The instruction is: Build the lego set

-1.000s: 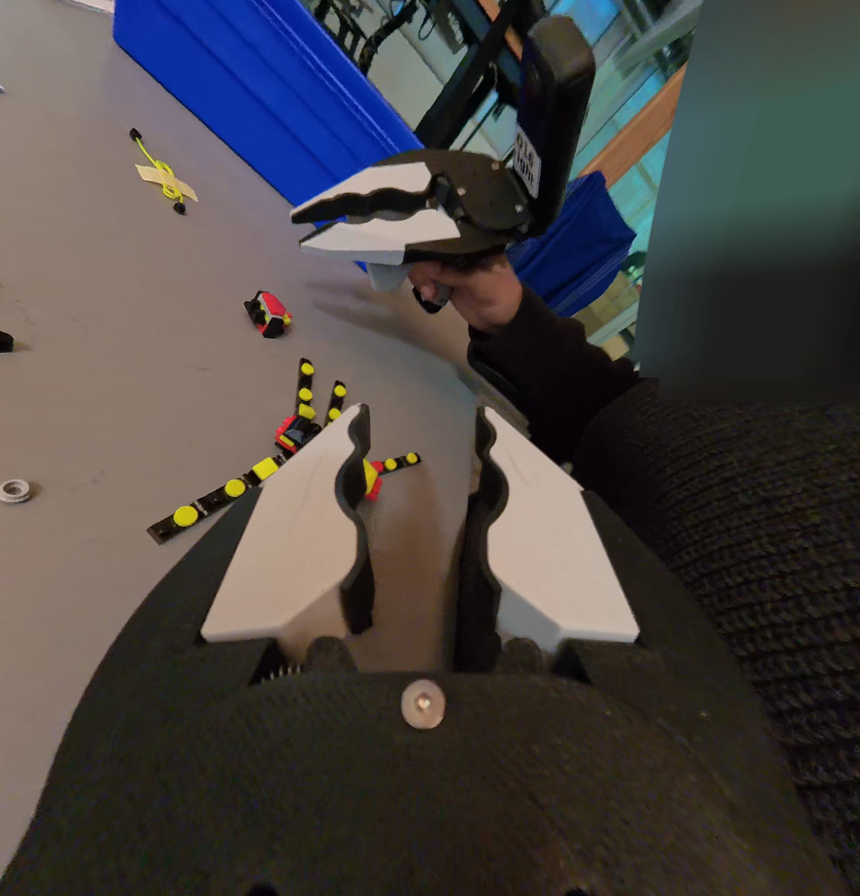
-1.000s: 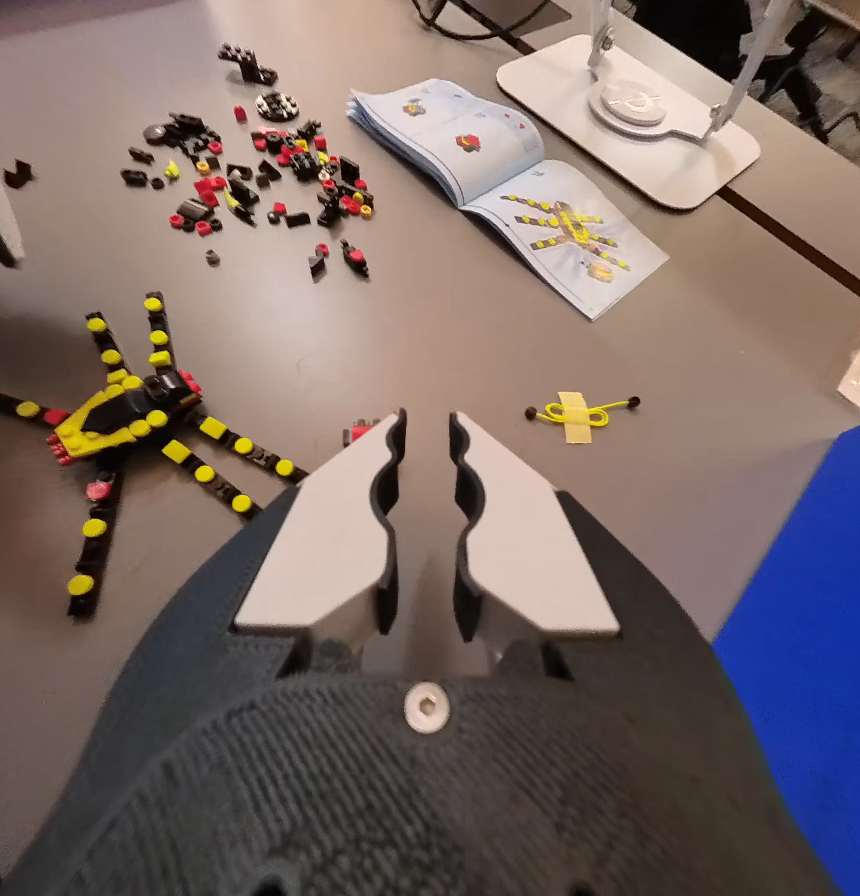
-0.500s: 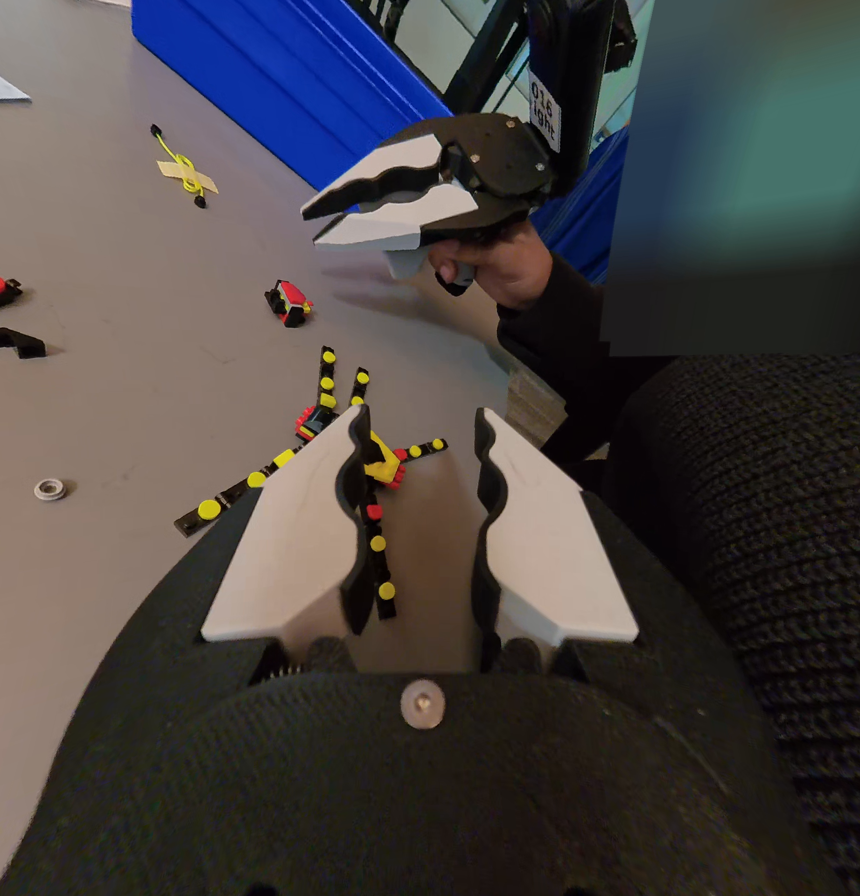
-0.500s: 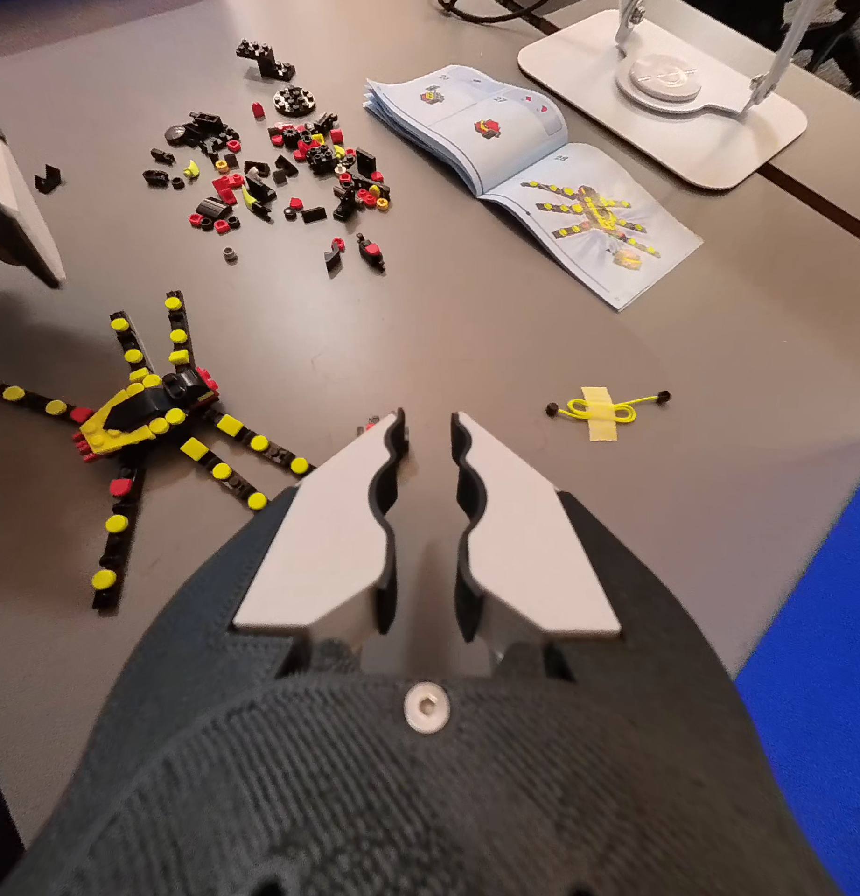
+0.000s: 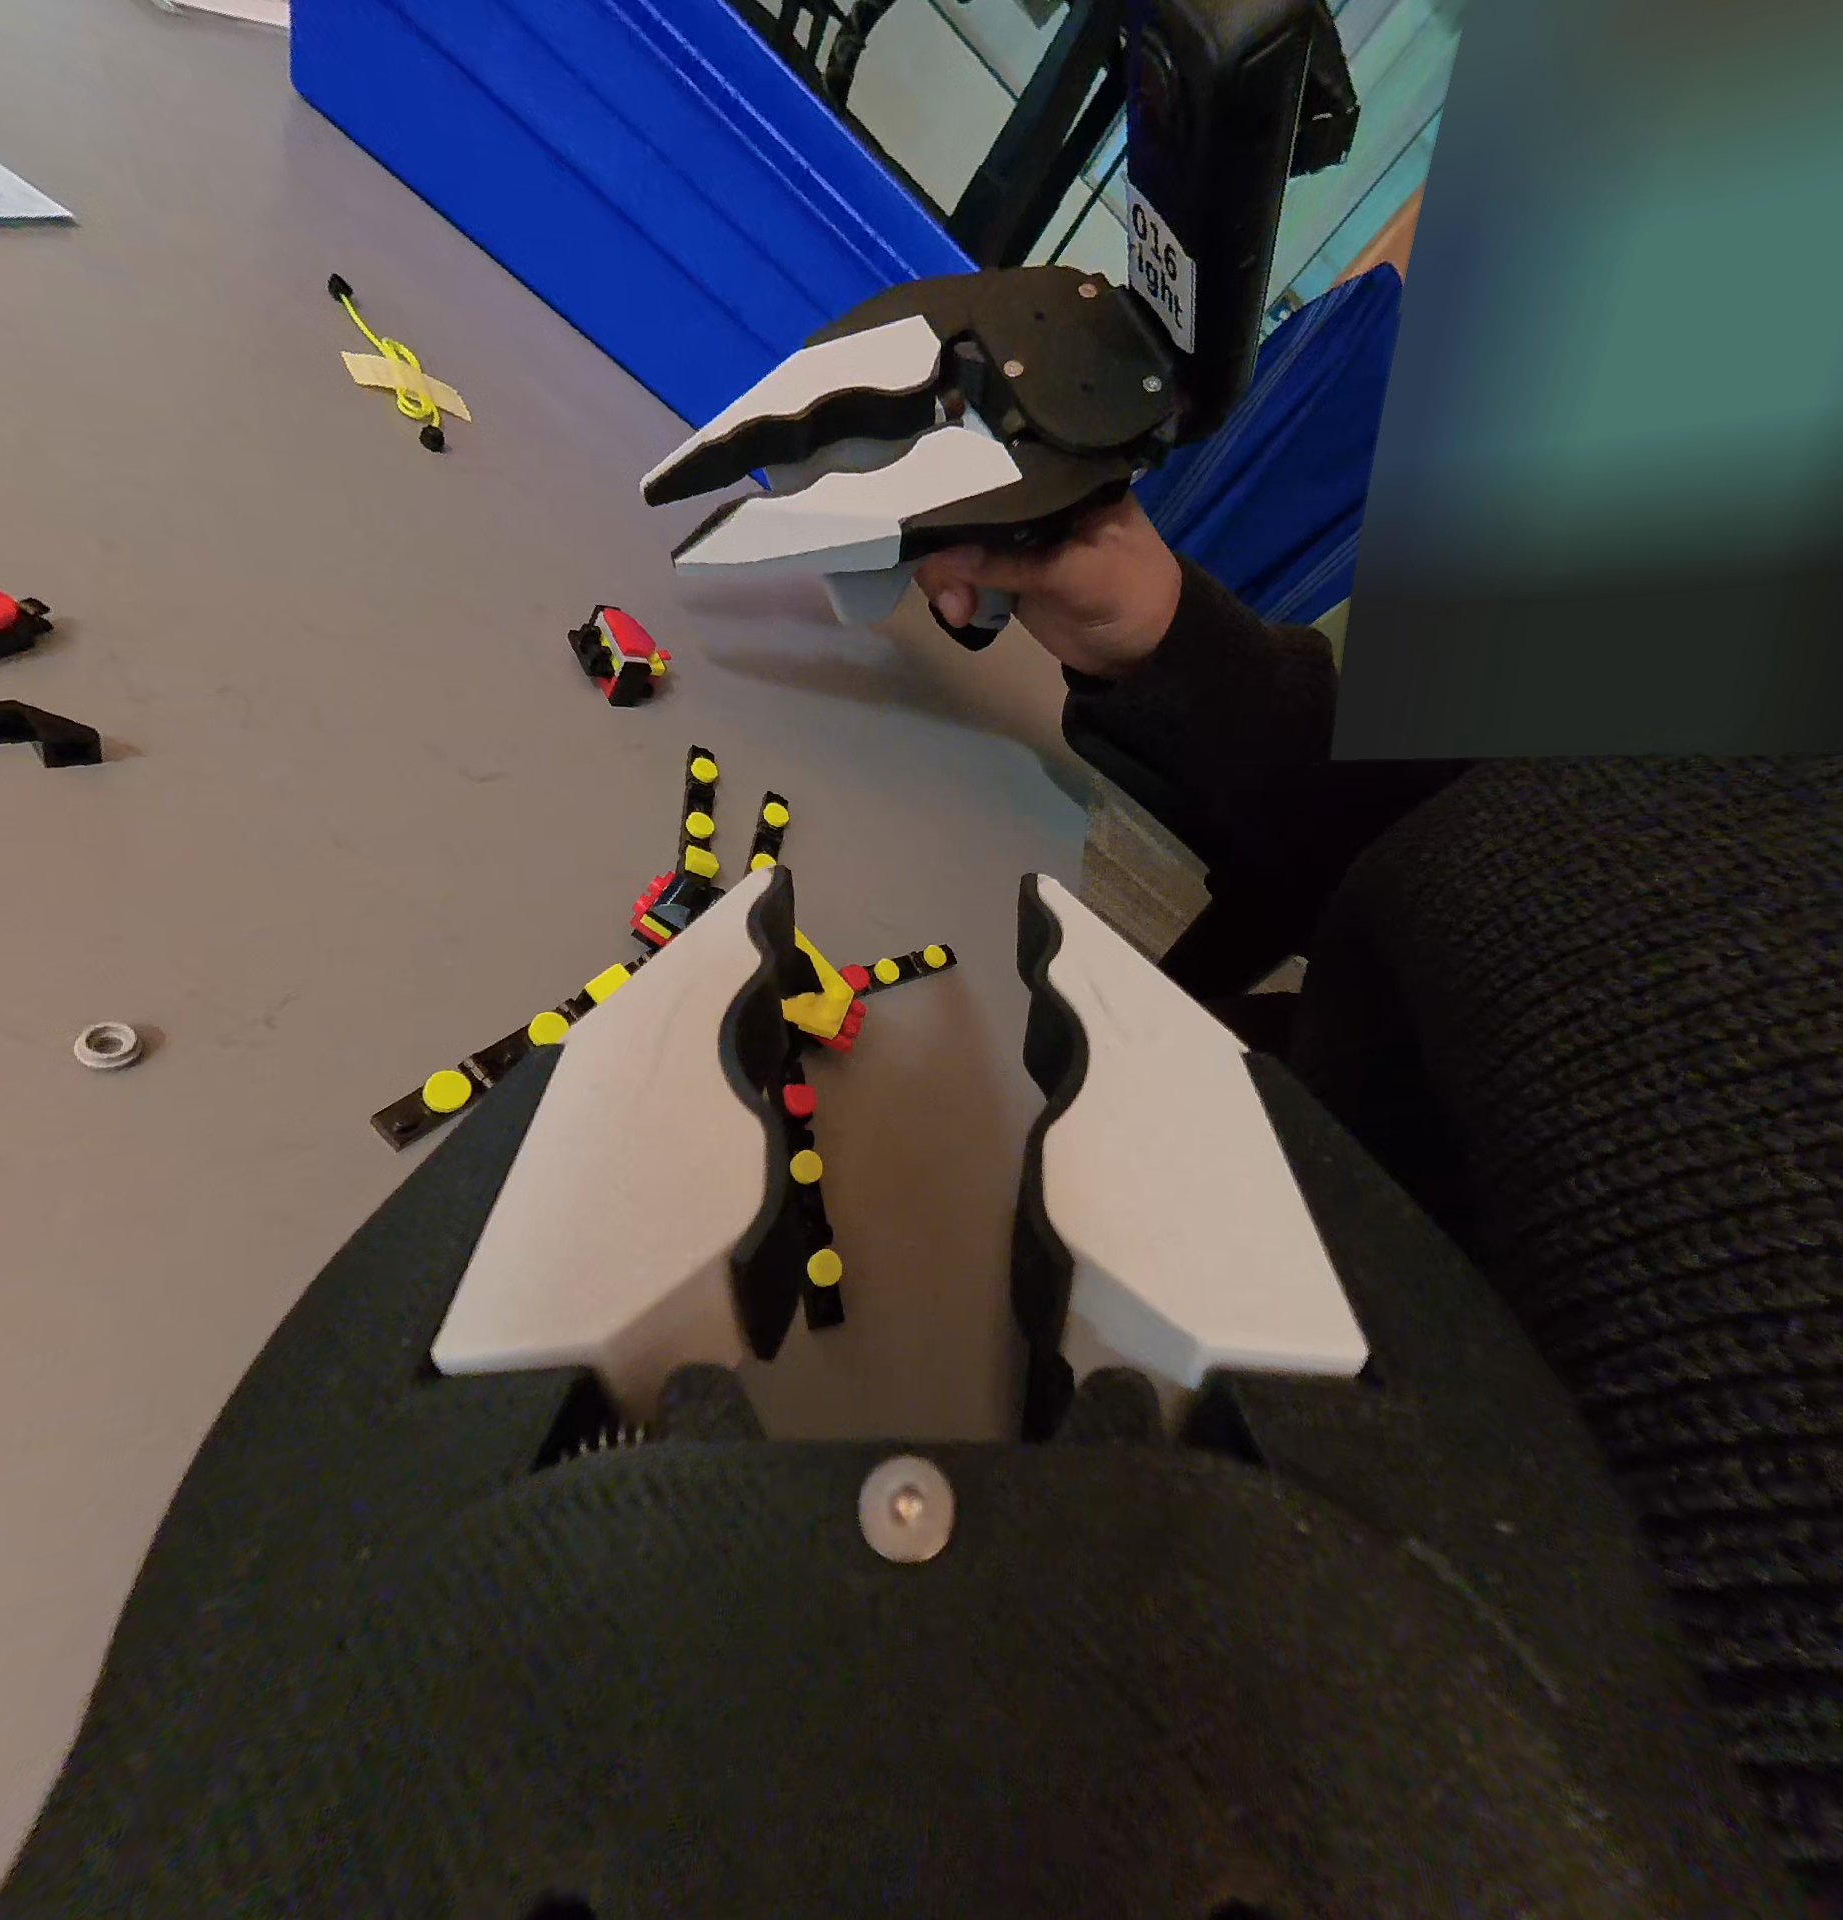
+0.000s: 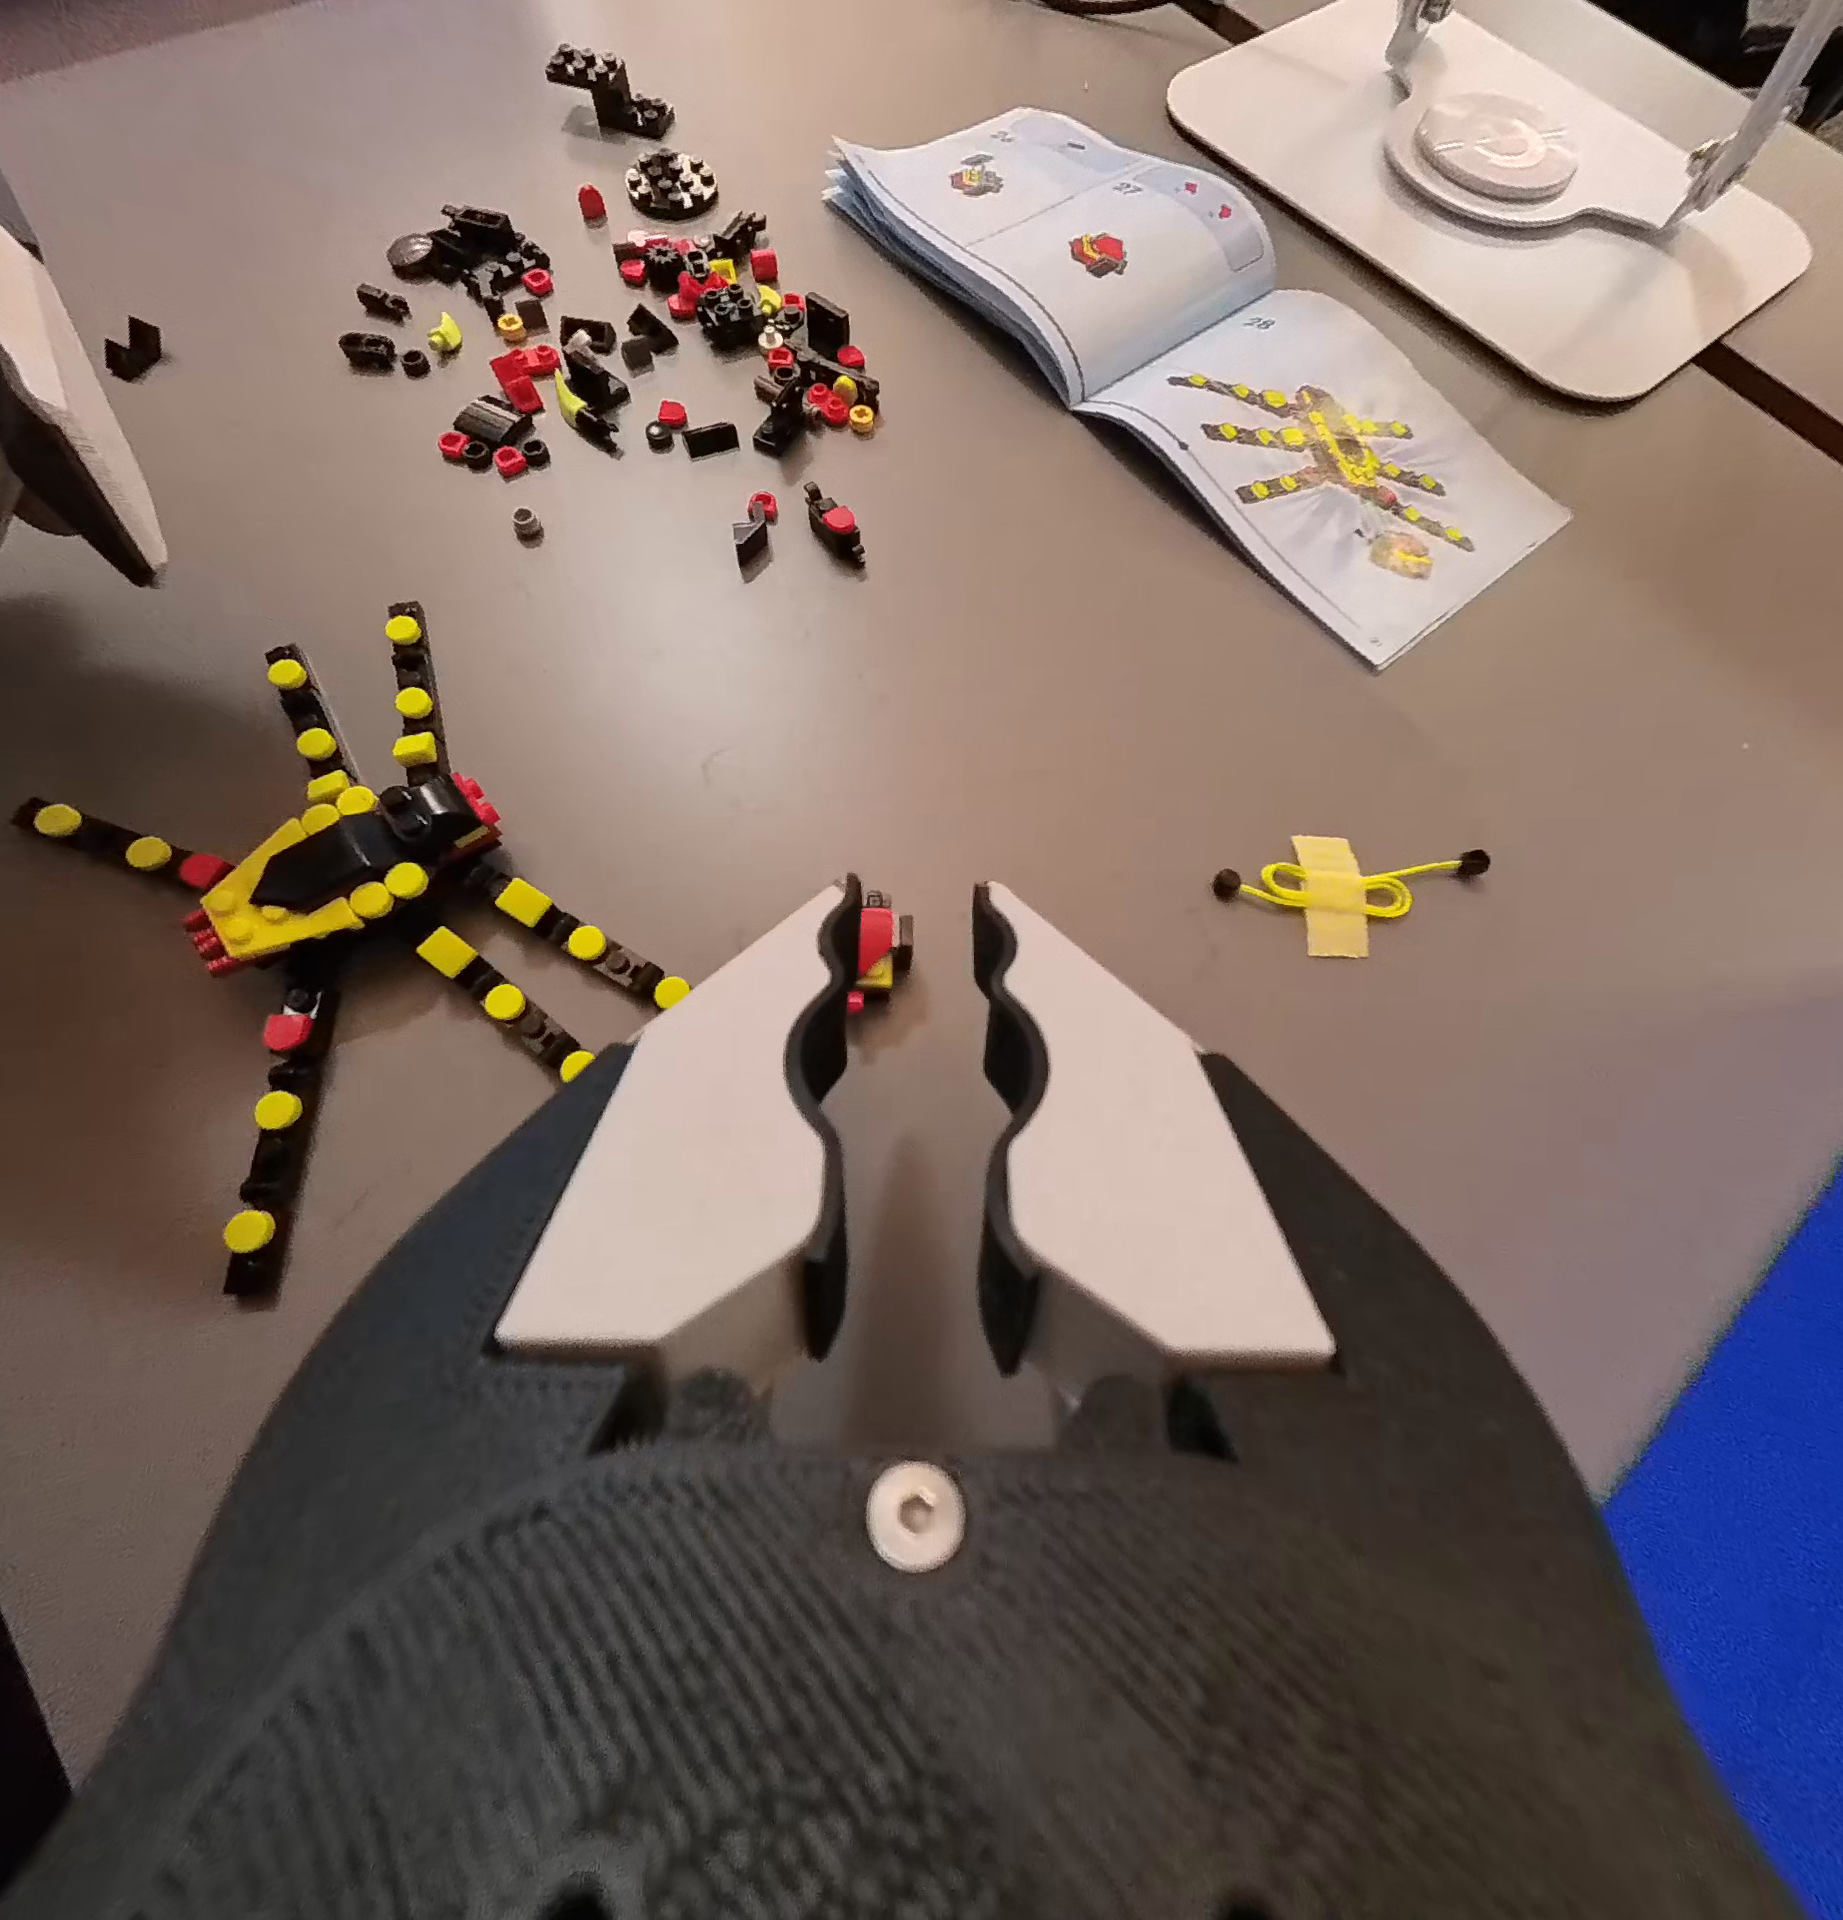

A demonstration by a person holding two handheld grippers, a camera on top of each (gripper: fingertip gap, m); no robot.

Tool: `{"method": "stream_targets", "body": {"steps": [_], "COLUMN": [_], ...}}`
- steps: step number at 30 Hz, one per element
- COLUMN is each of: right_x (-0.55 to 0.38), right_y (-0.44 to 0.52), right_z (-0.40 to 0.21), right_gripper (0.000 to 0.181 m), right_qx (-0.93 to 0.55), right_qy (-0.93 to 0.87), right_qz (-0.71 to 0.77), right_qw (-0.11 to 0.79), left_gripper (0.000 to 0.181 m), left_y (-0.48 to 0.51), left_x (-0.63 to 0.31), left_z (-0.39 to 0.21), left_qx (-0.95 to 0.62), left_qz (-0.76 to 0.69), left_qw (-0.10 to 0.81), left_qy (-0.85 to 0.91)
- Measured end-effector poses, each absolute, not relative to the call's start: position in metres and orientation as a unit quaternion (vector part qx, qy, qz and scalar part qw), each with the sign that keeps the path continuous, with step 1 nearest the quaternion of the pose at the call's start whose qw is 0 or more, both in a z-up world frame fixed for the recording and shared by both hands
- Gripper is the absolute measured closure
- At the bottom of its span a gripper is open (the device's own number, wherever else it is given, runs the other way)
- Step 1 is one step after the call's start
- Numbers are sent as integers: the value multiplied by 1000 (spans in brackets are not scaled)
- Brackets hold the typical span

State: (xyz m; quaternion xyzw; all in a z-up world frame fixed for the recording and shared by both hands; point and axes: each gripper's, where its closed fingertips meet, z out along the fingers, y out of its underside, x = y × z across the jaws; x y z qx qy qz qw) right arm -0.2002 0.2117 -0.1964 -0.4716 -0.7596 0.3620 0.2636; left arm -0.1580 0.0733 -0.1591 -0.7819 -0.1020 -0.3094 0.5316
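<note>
A black, yellow and red lego spider [image 6: 325, 894] with long studded legs lies on the grey table [image 6: 1000, 707]; it also shows in the left wrist view [image 5: 688, 914], partly hidden by my finger. A small red, black and yellow sub-assembly [image 6: 881, 951] lies beside it, and shows in the left wrist view [image 5: 621, 655]. My left gripper [image 5: 901, 904] is open and empty above the spider. My right gripper [image 6: 912, 894] is open and empty just above the small sub-assembly; it also shows in the left wrist view [image 5: 673, 525].
A pile of loose black, red and yellow pieces [image 6: 626, 322] lies at the back. An open instruction booklet [image 6: 1187, 343] and a white stand base [image 6: 1499, 197] are at the back right. A taped yellow string [image 6: 1343, 894] lies right. A blue box [image 5: 605, 177] borders the table. The left gripper's tips are roughly 15 cm from the right gripper's. To reach the white stand base [image 6: 1499, 197] in a straight line is about 40 cm for my right fingers, about 45 cm for my left.
Both grippers have drawn back and higher, so more of the spider shows between my left fingers. The small sub-assembly now shows between my right fingertips. Both grippers stay open.
</note>
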Motion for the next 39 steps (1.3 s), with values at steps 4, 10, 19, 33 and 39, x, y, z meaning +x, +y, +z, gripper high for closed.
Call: {"method": "stream_targets", "body": {"steps": [4, 10, 19, 33, 39], "right_x": [-200, -200, -194, -197, -196], "right_y": [210, 209, 216, 201, 183], "right_z": [-198, -198, -215, -221, -158], "right_gripper": [161, 160, 149, 158, 158], "right_qx": [-471, -469, -491, -491, -462], "right_qy": [-762, -764, -771, -776, -683], "right_qz": [360, 357, 335, 340, 543], "right_qw": [261, 261, 226, 203, 157], "left_gripper": [140, 140, 140, 140, 140], "left_y": [73, 73, 73, 72, 71], "left_x": [-158, -158, -158, -155, -155], "left_z": [-159, -160, -160, -159, -159], "left_qx": [-782, -783, -783, -785, -786], "left_qz": [-309, -306, -306, -305, -302], "left_qw": [532, 532, 532, 531, 531], "left_qy": [-102, -102, -102, -97, -96]}}
